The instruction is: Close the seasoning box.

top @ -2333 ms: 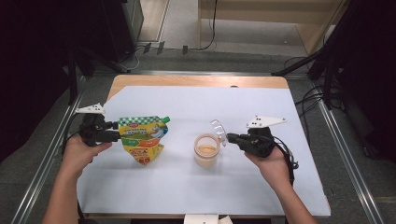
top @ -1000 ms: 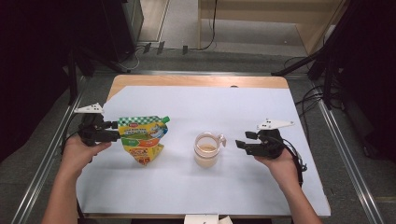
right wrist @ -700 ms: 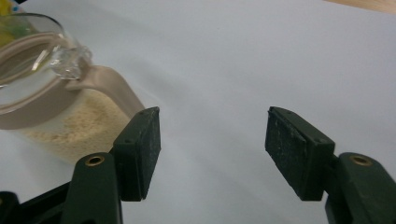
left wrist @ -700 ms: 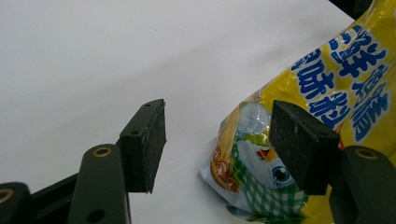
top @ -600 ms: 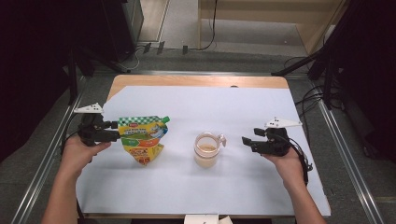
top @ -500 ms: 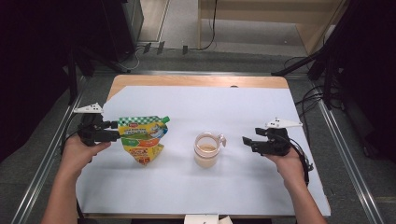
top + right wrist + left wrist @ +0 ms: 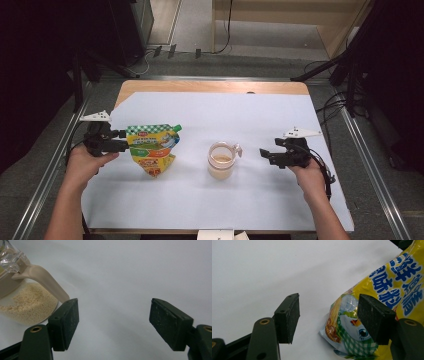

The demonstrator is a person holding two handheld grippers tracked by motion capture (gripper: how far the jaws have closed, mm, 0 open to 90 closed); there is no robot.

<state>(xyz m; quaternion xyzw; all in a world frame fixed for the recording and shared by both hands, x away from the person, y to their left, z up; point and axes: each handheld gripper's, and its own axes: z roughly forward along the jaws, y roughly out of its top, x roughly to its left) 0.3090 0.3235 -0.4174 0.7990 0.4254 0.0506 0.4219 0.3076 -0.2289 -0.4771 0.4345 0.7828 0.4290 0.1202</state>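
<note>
A yellow and green spouted pouch lies on the white sheet at the left. My left gripper is at its left edge, open. In the left gripper view the pouch lies by the right jaw, and its bottom corner reaches into the gap of my left gripper. A clear jar holding beige granules stands mid-table, its handle pointing right. My right gripper is open a short way right of it, apart from it. In the right gripper view the jar is at the left beyond my right gripper.
A white sheet covers the wooden table. Metal rails run along both sides. Cables and dark stands are on the floor beyond the far edge.
My right gripper has drawn back to the right, away from the jar, which now stands alone. The left gripper and the pouch have stayed put.
</note>
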